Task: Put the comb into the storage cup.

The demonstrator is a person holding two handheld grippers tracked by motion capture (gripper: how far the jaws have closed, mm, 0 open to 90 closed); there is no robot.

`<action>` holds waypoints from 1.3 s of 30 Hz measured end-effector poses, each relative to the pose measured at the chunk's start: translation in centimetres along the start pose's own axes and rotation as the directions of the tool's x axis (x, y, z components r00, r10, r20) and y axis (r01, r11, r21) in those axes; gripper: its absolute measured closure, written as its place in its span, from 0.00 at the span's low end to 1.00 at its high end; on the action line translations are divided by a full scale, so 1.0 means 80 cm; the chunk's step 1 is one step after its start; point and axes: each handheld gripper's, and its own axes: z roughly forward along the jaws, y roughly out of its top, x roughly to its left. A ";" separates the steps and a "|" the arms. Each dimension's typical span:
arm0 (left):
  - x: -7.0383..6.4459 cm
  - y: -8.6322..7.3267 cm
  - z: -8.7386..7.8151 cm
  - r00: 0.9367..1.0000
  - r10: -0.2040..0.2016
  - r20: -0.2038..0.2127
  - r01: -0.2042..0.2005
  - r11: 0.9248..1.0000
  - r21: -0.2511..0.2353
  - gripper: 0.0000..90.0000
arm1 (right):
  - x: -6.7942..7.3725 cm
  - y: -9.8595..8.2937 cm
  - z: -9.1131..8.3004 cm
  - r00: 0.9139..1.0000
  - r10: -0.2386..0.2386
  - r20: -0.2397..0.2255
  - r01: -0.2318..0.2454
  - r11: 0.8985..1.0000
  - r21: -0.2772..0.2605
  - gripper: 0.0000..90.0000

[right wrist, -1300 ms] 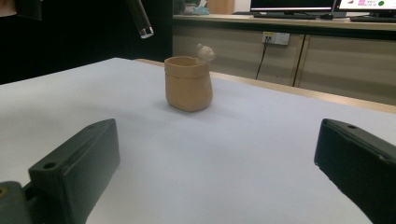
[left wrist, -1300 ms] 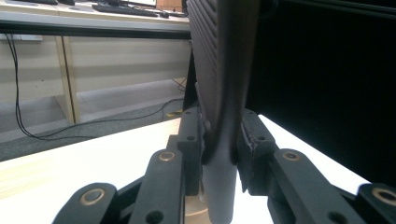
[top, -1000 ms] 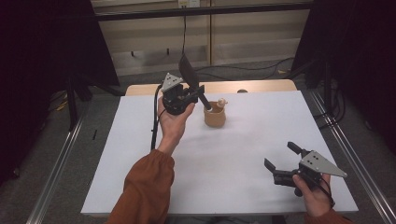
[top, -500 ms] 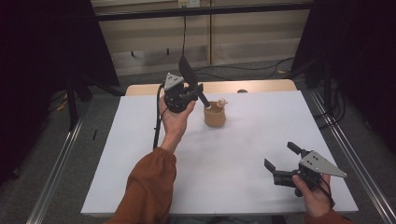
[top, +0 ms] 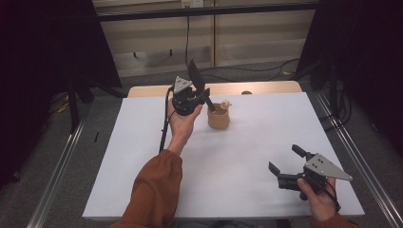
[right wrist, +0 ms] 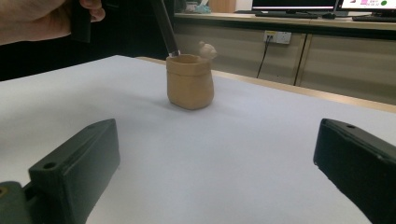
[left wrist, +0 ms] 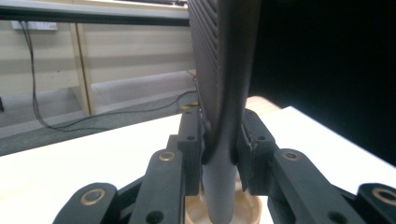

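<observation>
- The left hand-held gripper (top: 205, 96) clamps a black spatula (top: 196, 76) by its handle, blade up, handle end dipping into the tan pot (top: 218, 117).
- The pot stands toward the far side of the white bench (top: 247, 156).
- The right hand-held gripper (top: 283, 164) hovers wide apart, holding nothing, near the bench's front right corner.

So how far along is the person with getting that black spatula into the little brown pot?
Done: the left gripper is shut on the black spatula, gripping near where blade meets handle.
In hand: the handle end points down into the mouth of the brown pot, which already holds a small pale item.
Left: letting go of the spatula. The right gripper sits open, apart near the table's front edge.
</observation>
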 end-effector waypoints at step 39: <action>0.000 -0.019 0.016 1.000 0.013 -0.006 -0.012 0.999 0.046 0.82 | 0.001 -0.003 0.001 1.000 0.002 -0.020 -0.002 1.000 0.011 0.00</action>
